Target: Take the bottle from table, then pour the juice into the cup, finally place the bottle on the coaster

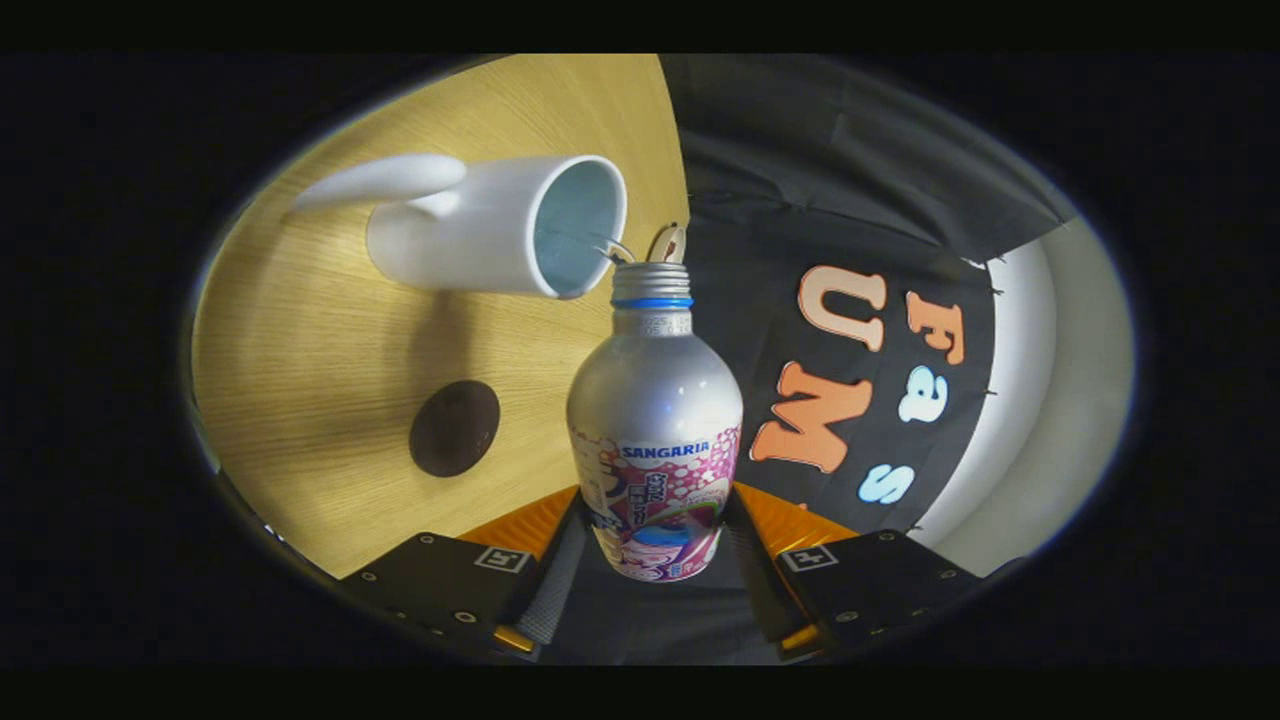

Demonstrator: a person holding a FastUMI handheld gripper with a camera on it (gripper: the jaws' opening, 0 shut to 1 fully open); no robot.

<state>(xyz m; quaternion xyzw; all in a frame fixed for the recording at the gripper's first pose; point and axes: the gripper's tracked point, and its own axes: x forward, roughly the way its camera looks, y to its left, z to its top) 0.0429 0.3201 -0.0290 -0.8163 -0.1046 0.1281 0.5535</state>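
A silver aluminium bottle (655, 420) with a pink and purple label sits between my two fingers, and my gripper (655, 560) is shut on its lower body. The whole view is rolled sideways, so the bottle is tipped over. Its open threaded neck with a blue ring points at the rim of a white mug (500, 225) just beyond it. A thin stream runs from the neck into the mug's mouth. A dark round coaster (454, 427) lies on the wooden table (310, 340), beside the bottle and nearer to my fingers than the mug.
The wooden table's far edge runs close behind the mug. Beyond it hangs the black cloth wall (800, 180), with a pale curved surface (1050, 400) past the cloth.
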